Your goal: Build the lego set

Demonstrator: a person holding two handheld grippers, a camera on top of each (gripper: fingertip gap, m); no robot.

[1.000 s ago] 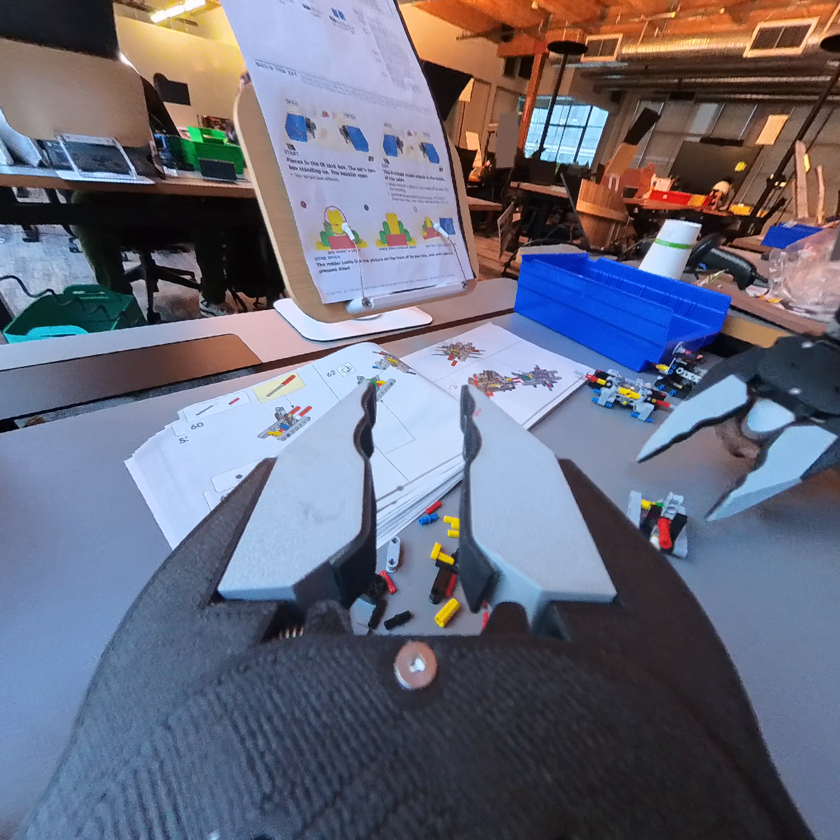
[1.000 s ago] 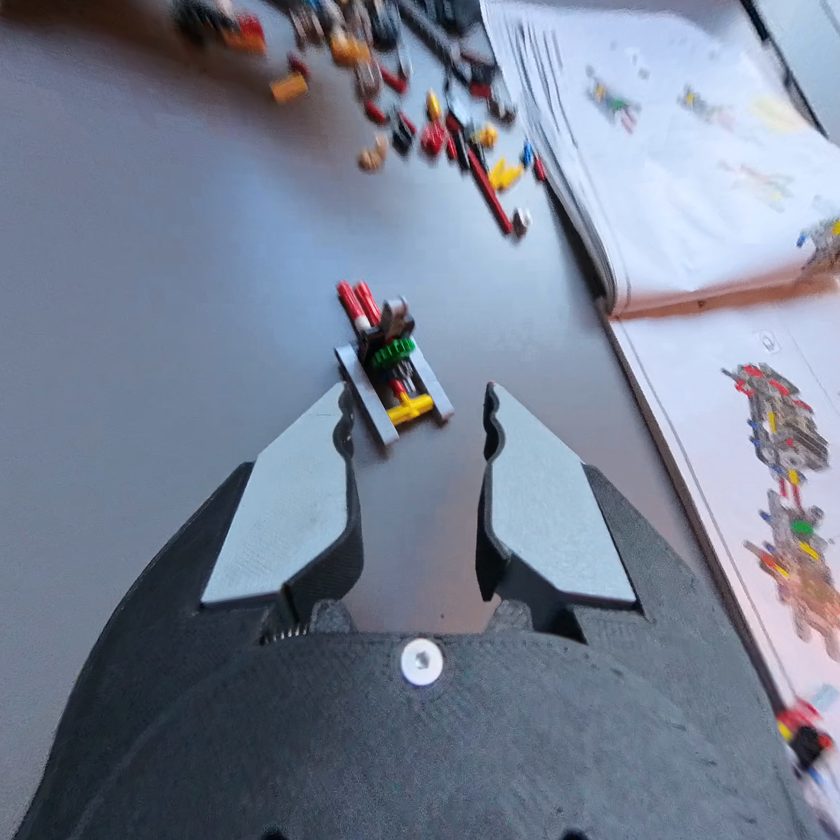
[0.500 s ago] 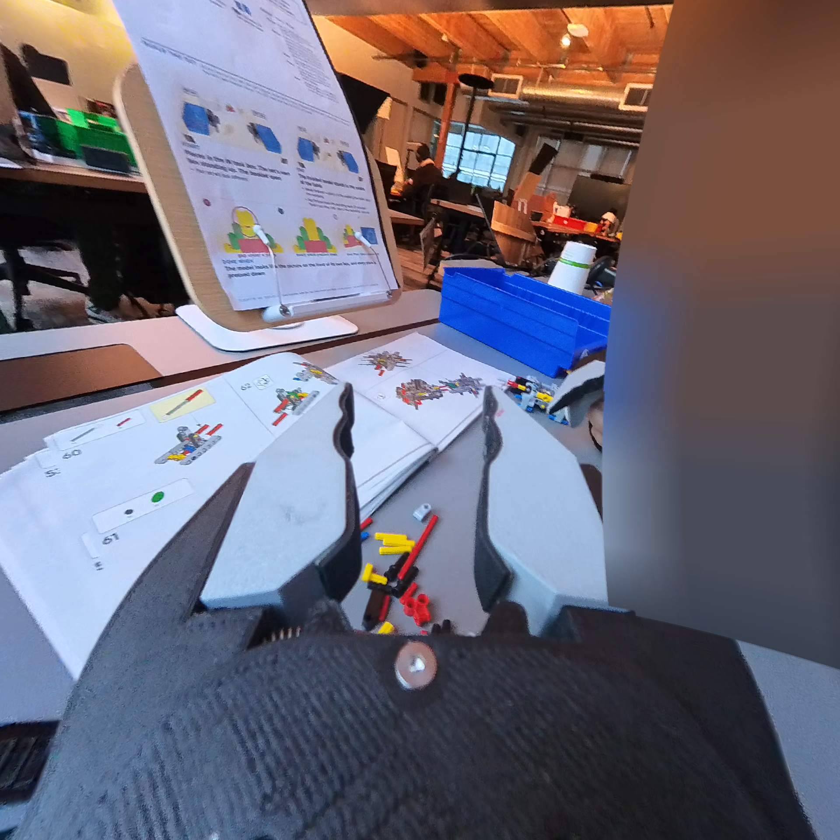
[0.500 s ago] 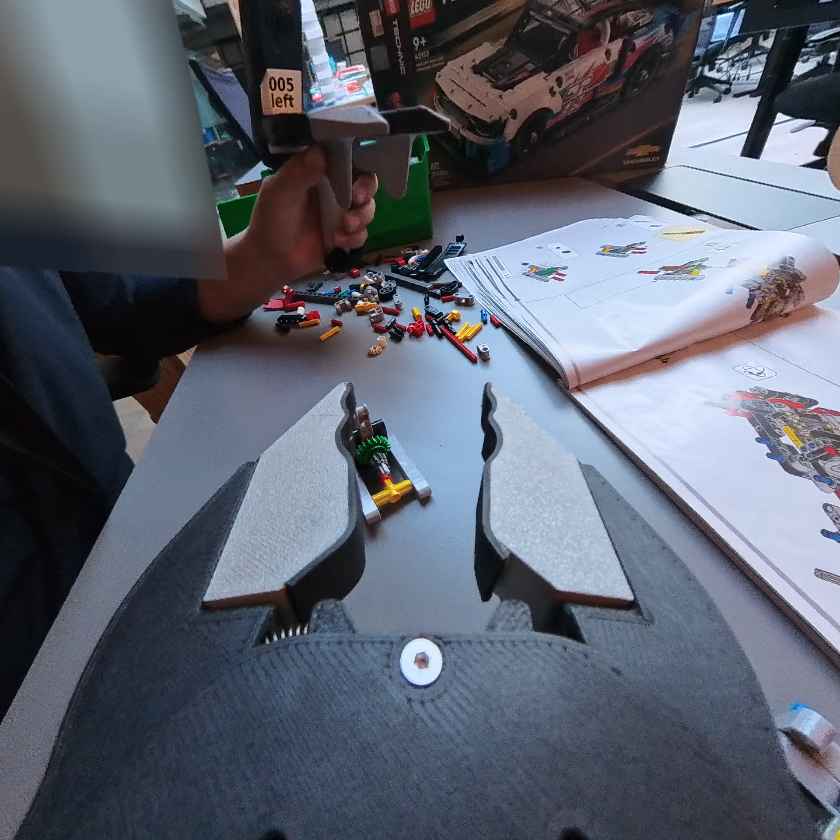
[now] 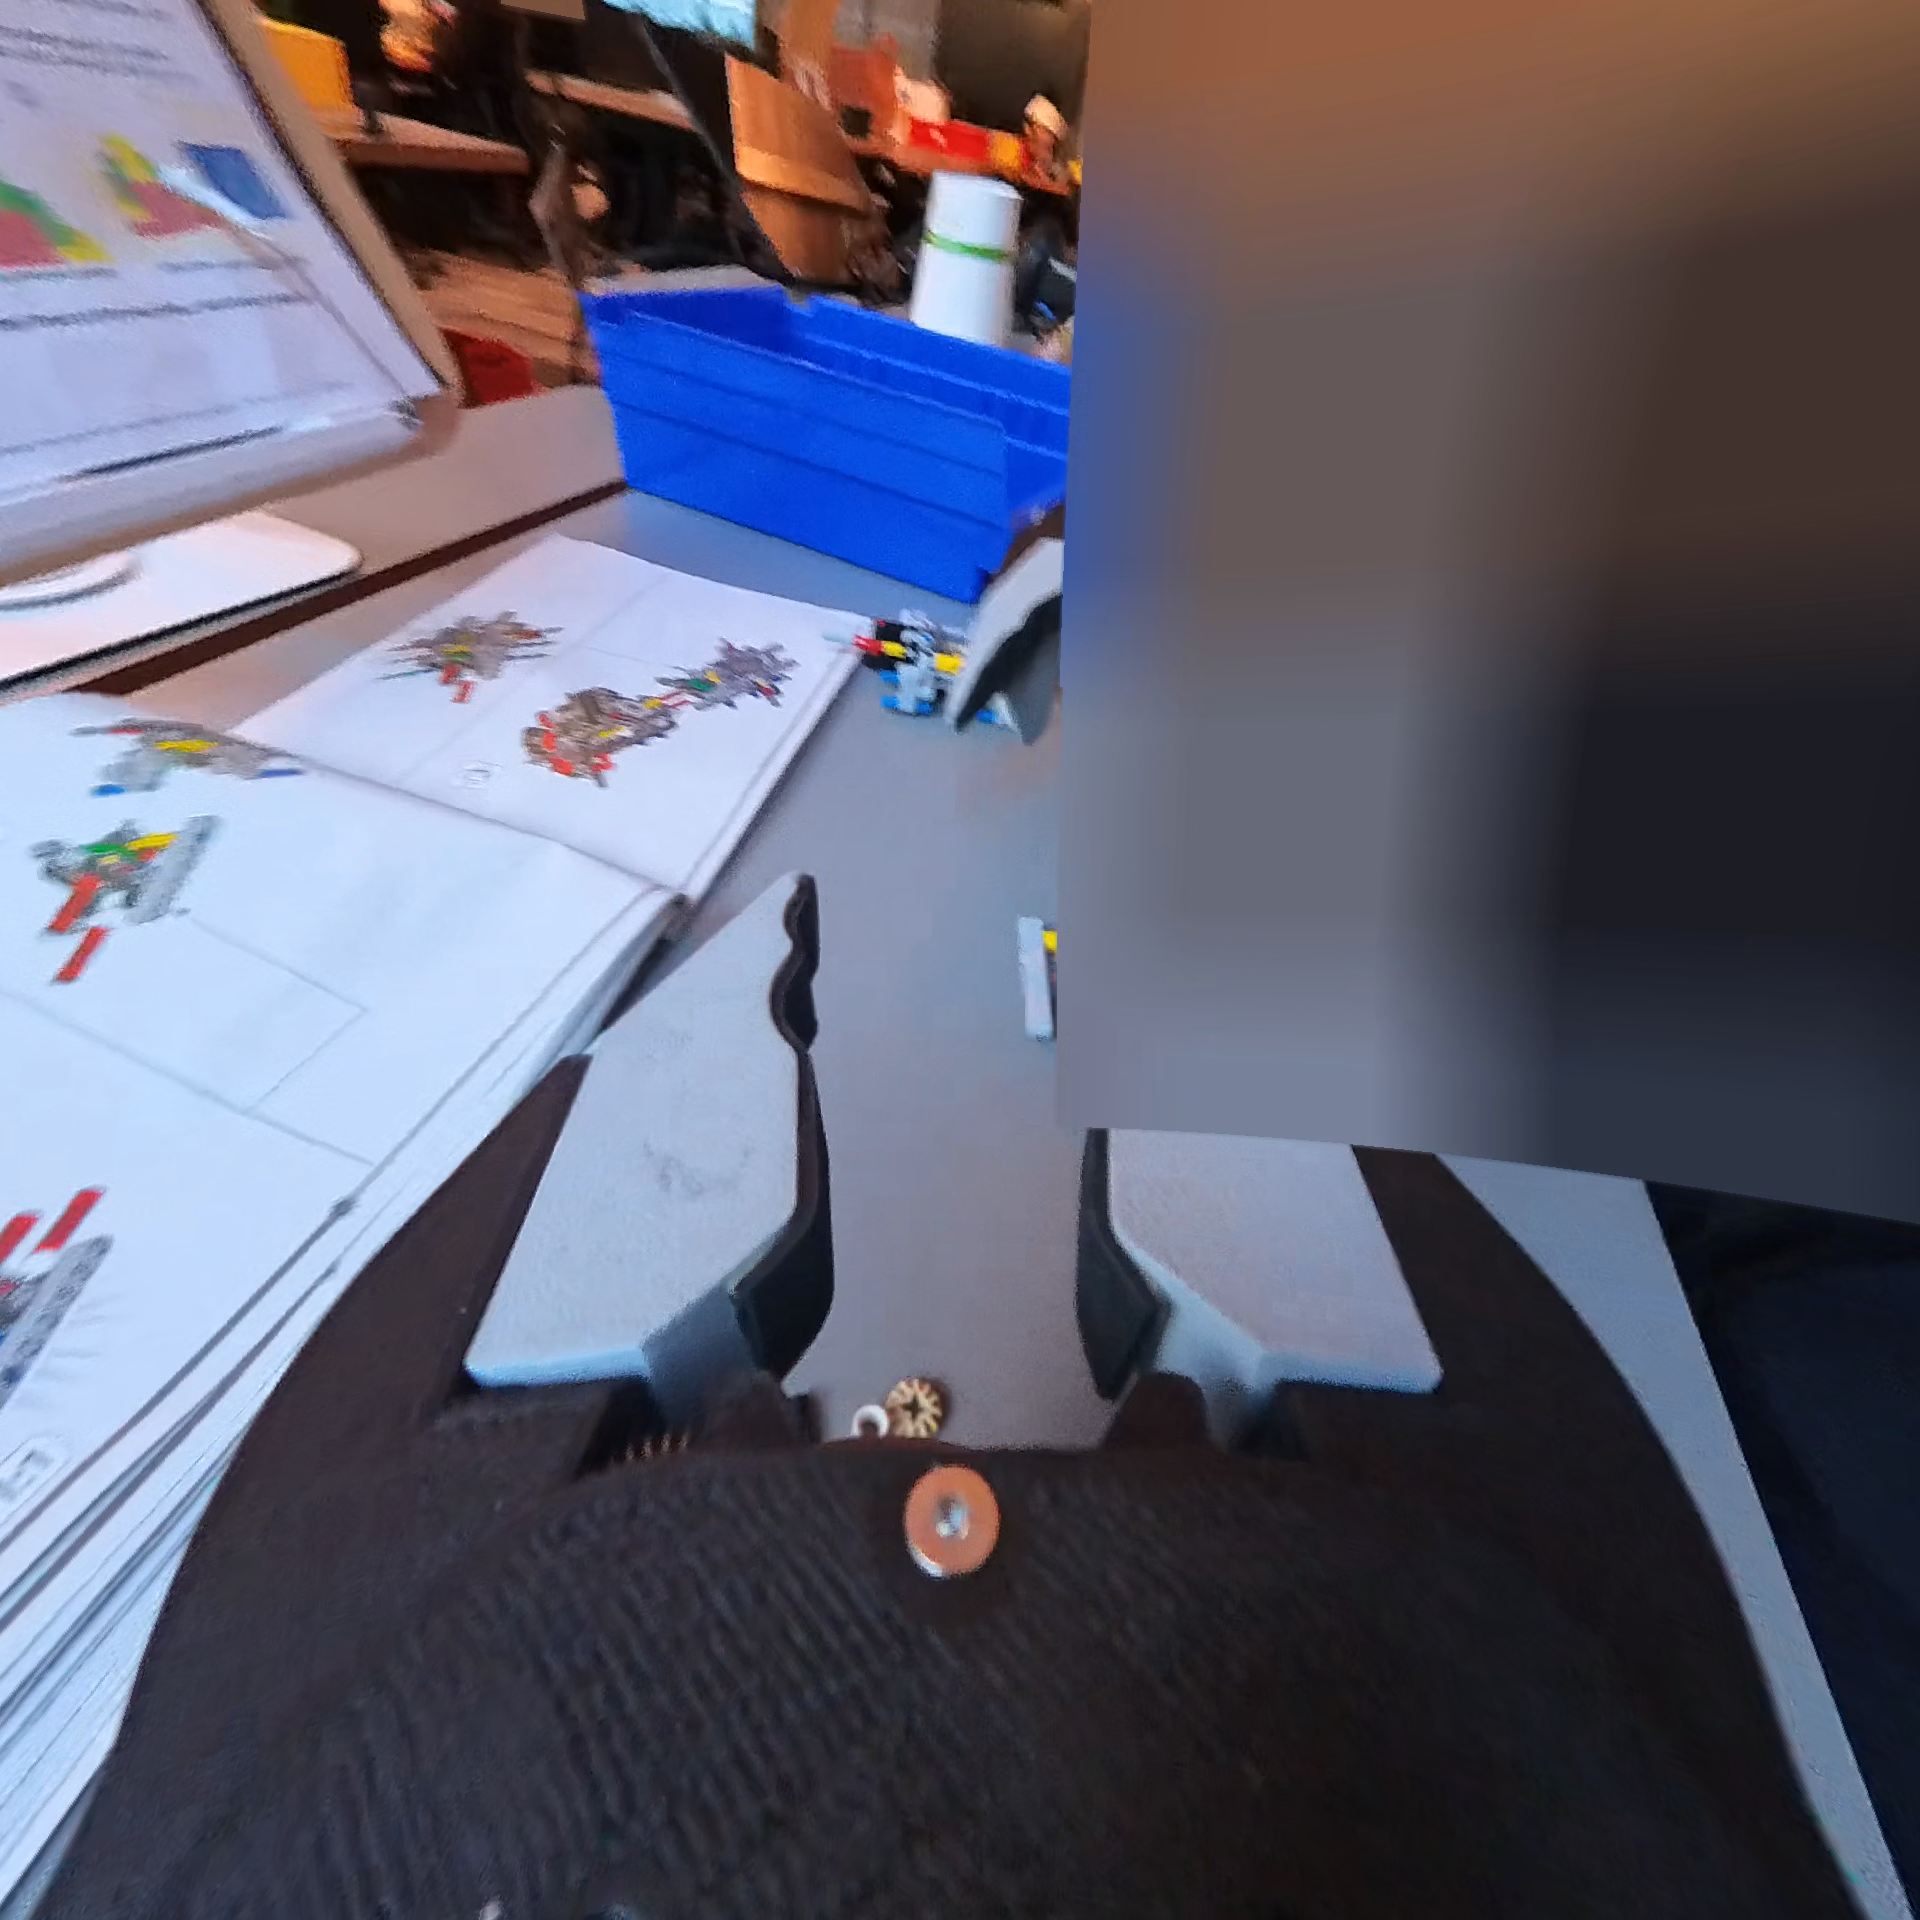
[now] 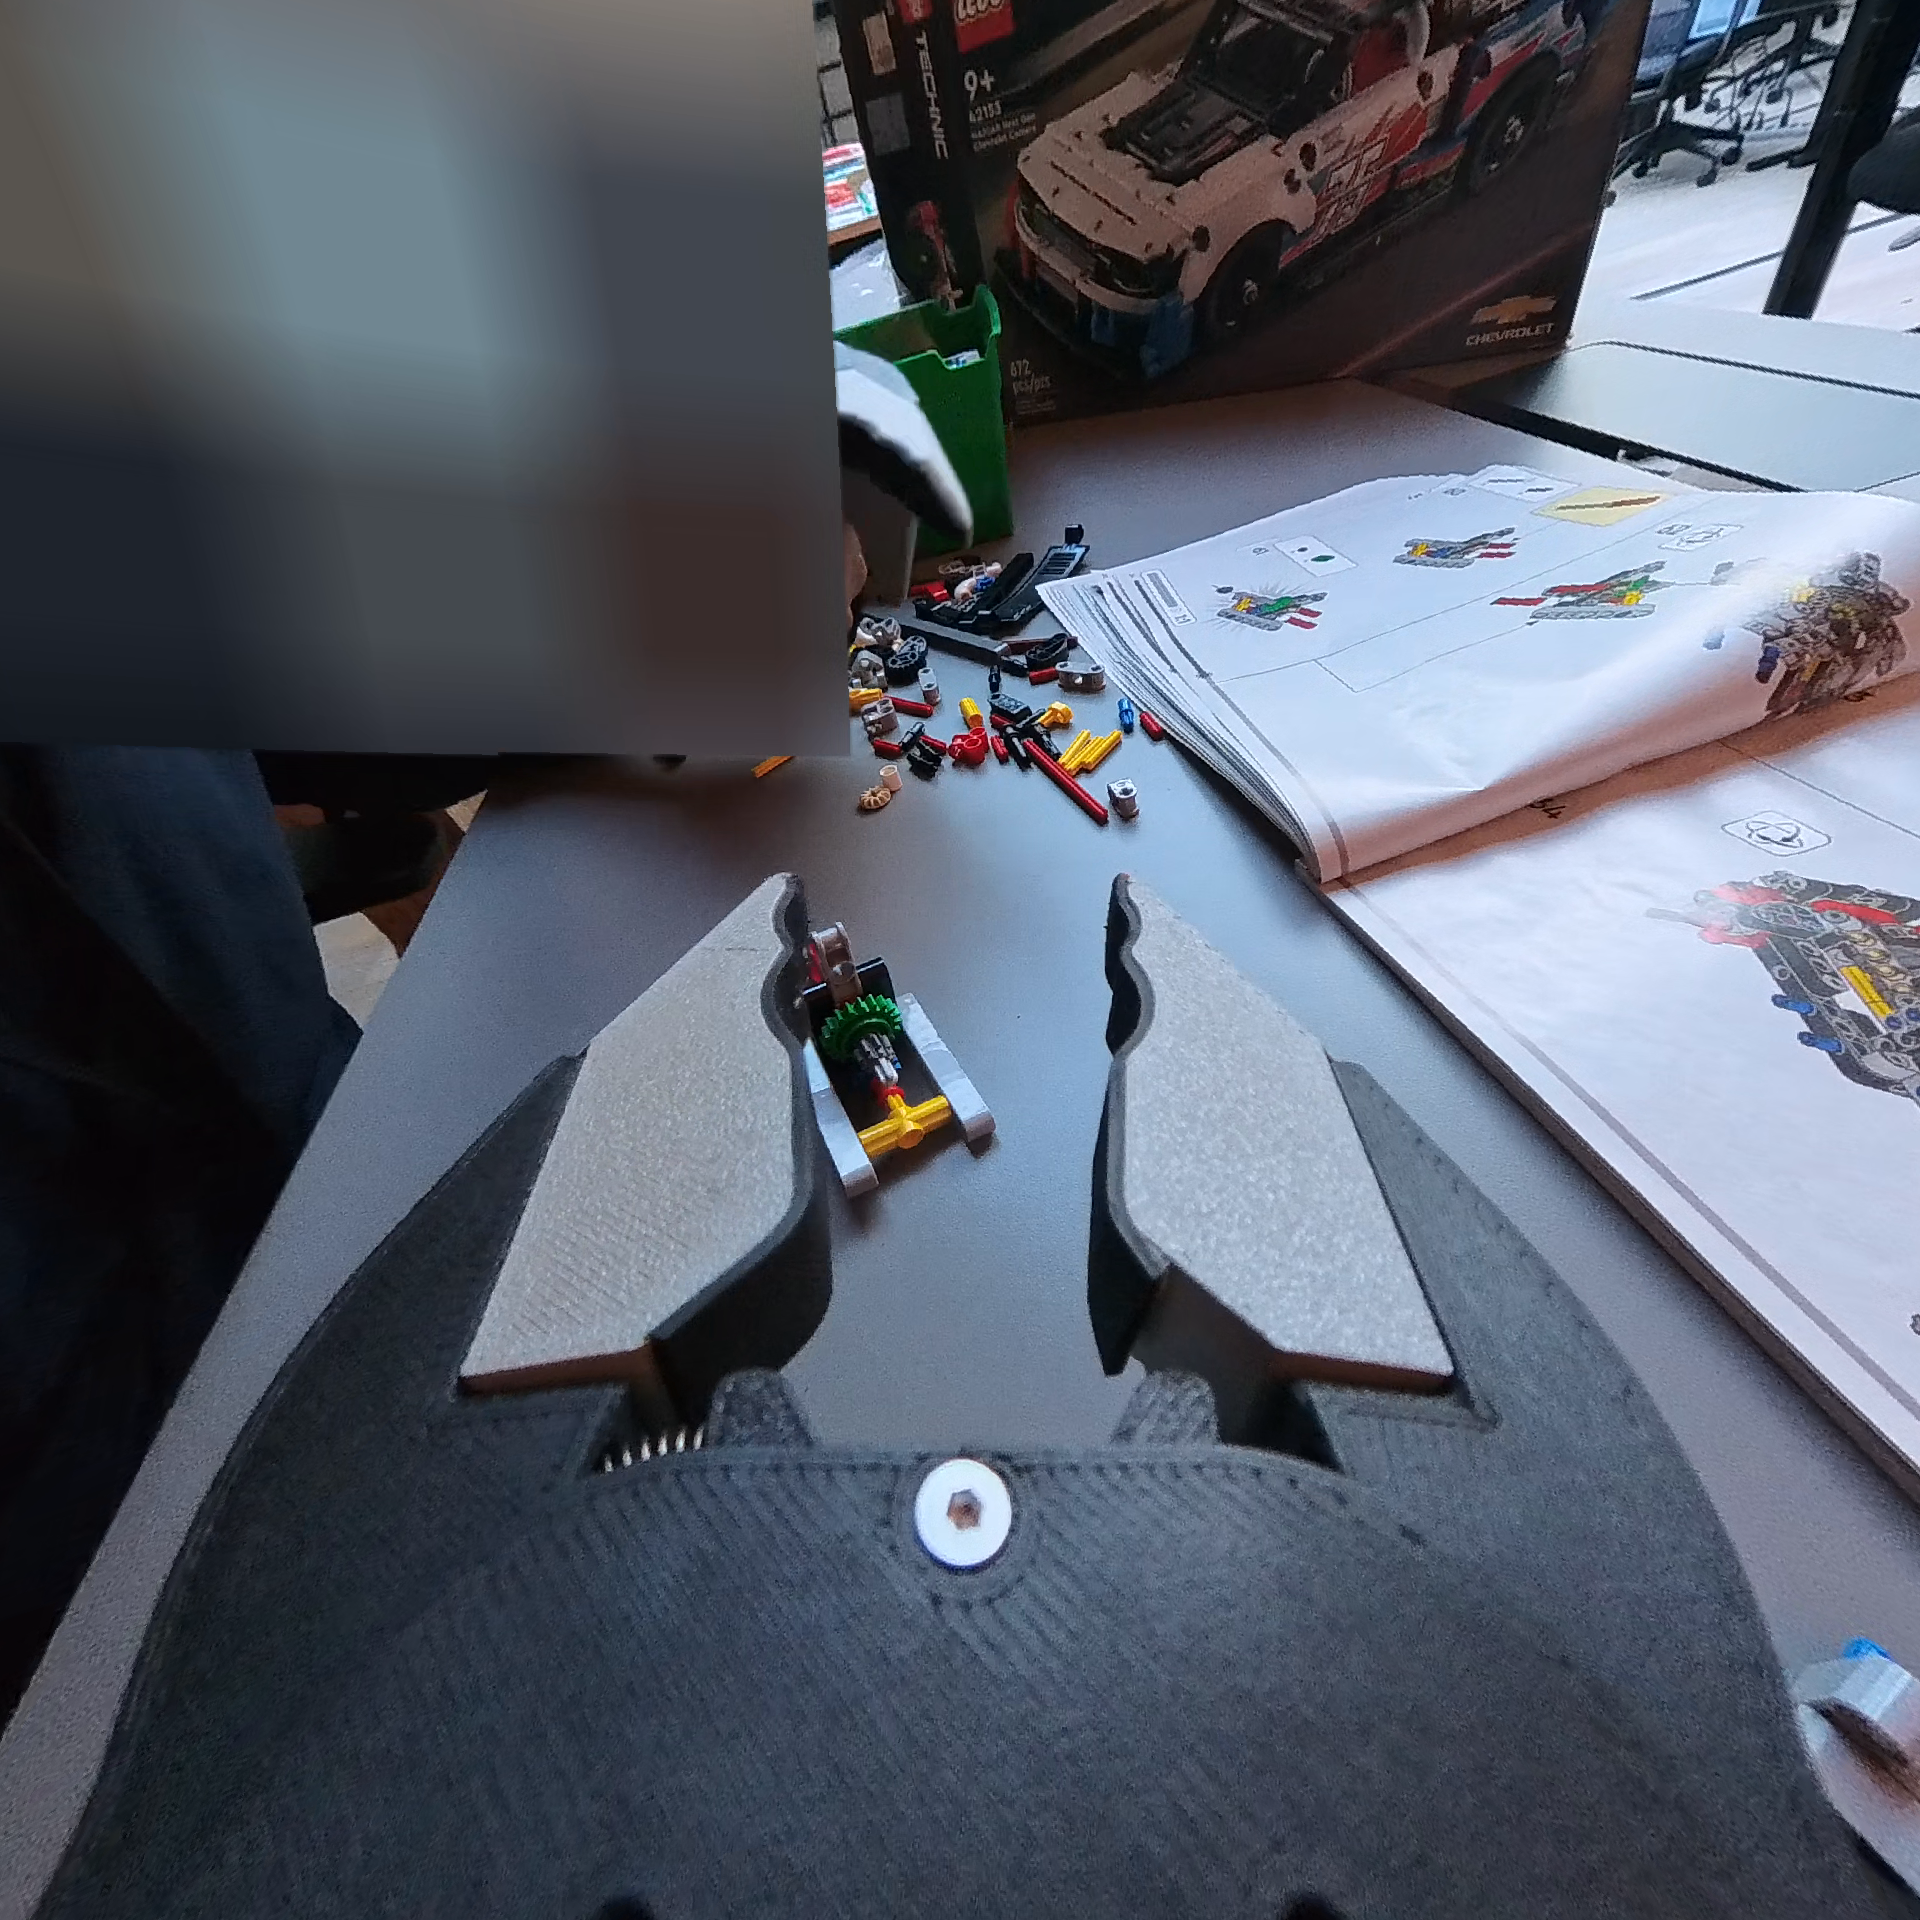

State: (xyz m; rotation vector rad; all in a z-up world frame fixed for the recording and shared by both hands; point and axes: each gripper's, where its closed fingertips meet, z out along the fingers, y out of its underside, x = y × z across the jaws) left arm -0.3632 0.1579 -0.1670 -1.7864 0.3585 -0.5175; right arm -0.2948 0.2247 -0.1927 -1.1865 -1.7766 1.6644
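Note:
My right gripper is open low over the dark table. A small brick assembly with a green gear, a yellow axle and grey beams lies on the table between its fingers, close to the left finger; the right finger stands well apart from it. My left gripper is open over bare grey table; its right fingertip is hidden behind a blurred patch. A tan gear lies near its finger roots. The left gripper also shows in the right wrist view, partly hidden.
Loose small bricks lie scattered beside an open instruction booklet, which also shows in the left wrist view. A blue bin, another small assembly, a green bin, a car-picture box and a sheet stand stand around. Left tips to right tips: about 11 cm.
My right gripper tilted up and came forward, so the small assembly now lies between its open fingers. My left gripper swung right, and the loose bricks left its view. Both stayed open.

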